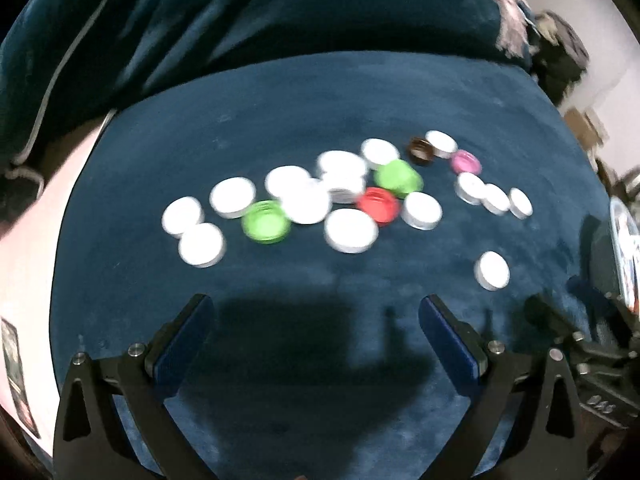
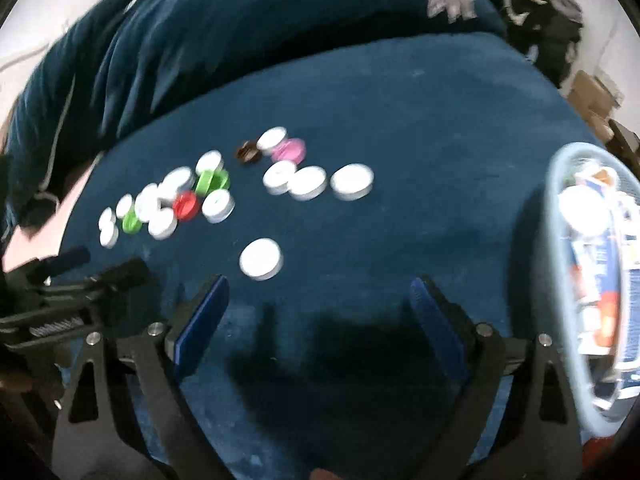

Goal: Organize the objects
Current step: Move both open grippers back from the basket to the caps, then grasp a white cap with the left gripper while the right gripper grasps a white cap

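Many bottle caps lie scattered on a dark blue velvet surface (image 1: 280,112). Most are white (image 1: 351,230); two are green (image 1: 266,222), one red (image 1: 378,205), one pink (image 1: 465,161), one brown (image 1: 421,151). One white cap (image 1: 492,270) lies apart, nearer; it also shows in the right wrist view (image 2: 261,259). My left gripper (image 1: 316,312) is open and empty, just short of the caps. My right gripper (image 2: 320,294) is open and empty, right of the lone cap. Both views are blurred.
A pale blue basket (image 2: 560,280) holding packets stands at the right edge of the surface. A blue cushion (image 2: 240,20) rises behind the caps. Cardboard boxes (image 2: 592,92) and dark bags (image 2: 540,8) sit at the far right. The left gripper's body (image 2: 72,280) shows at left.
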`<state>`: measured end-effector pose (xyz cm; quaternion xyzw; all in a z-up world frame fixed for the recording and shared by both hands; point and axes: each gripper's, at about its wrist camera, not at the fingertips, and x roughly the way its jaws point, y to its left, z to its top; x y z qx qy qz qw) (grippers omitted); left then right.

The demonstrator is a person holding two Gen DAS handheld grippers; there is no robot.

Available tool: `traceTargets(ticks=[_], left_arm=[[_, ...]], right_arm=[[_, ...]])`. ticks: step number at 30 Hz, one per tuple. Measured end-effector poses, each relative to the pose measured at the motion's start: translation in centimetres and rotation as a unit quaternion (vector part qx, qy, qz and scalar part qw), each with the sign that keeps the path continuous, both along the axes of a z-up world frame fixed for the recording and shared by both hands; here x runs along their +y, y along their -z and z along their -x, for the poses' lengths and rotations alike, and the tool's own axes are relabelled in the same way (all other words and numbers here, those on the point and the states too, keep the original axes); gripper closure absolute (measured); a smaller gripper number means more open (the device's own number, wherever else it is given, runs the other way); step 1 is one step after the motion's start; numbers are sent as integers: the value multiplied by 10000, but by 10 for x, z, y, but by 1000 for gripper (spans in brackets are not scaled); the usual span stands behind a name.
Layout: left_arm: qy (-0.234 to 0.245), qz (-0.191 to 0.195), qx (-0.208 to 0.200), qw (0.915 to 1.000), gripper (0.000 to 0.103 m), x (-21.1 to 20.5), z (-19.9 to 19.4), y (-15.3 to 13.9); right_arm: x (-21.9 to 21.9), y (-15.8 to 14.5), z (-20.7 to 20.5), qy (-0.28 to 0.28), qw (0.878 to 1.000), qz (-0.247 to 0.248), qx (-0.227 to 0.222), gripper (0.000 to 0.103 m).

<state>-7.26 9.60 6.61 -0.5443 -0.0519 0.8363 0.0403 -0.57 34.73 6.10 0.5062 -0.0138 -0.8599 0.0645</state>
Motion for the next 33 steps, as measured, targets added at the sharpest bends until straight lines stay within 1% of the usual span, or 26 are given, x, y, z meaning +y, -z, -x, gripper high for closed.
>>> traceTargets(ticks=[3, 6, 7, 8, 9, 10, 11, 13, 14, 18, 19, 21, 22, 23, 27, 33], left_arm=[[-522, -433, -28, 9977, 1, -36, 1, 8], [-949, -617, -27, 9936, 1, -60, 2, 14], [-1048, -642, -46, 9924, 1, -67, 3, 17], [-1121, -635, -45, 9917, 2, -73, 3, 20], [-1164, -610, -32, 9913, 2, -77, 4, 22], [-1195, -553, -10, 9913, 4, -80, 5, 25], [-1191, -495, -1, 9916, 8, -82, 6, 27], [-1140, -389, -3, 9927, 10, -83, 9, 33], [-1117, -371, 1, 9930, 14, -86, 11, 35], [-985, -320, 29, 9946, 19, -82, 18, 39], [-957, -300, 46, 9949, 24, -84, 20, 38], [-874, -268, 43, 9958, 46, -83, 25, 40], [-819, -199, 3, 9964, 69, -81, 28, 41], [-780, -162, -25, 9968, 72, -80, 29, 42], [-619, -164, 35, 9979, 72, -74, 22, 35], [-177, -108, 240, 9995, 72, -53, 9, 12]], right_arm=[[-13, 14, 10, -100, 9999, 3, -101, 10], [-18, 26, 21, -19, 9997, 177, -171, 13], [-19, 30, 23, -9, 9996, 220, -196, 16], [-21, 34, 25, -38, 9994, 241, -250, 32], [-23, 38, 26, -72, 9993, 213, -313, 53], [-26, 41, 26, -104, 9993, 109, -348, 62], [-28, 41, 23, -151, 9996, 6, -251, 72], [-29, 39, 20, -188, 9997, 64, -162, 72], [-29, 38, 18, -194, 9996, 108, -153, 72], [-24, 38, 17, -208, 9994, 162, -202, 72], [-22, 38, 17, -204, 9994, 176, -218, 72], [-21, 38, 17, -209, 9993, 189, -234, 72], [-23, 38, 16, -216, 9993, 183, -234, 72], [-24, 39, 16, -229, 9993, 166, -233, 72], [-22, 37, 19, -235, 9993, 175, -229, 72], [-22, 31, 11, -205, 9994, 245, -155, 72]])
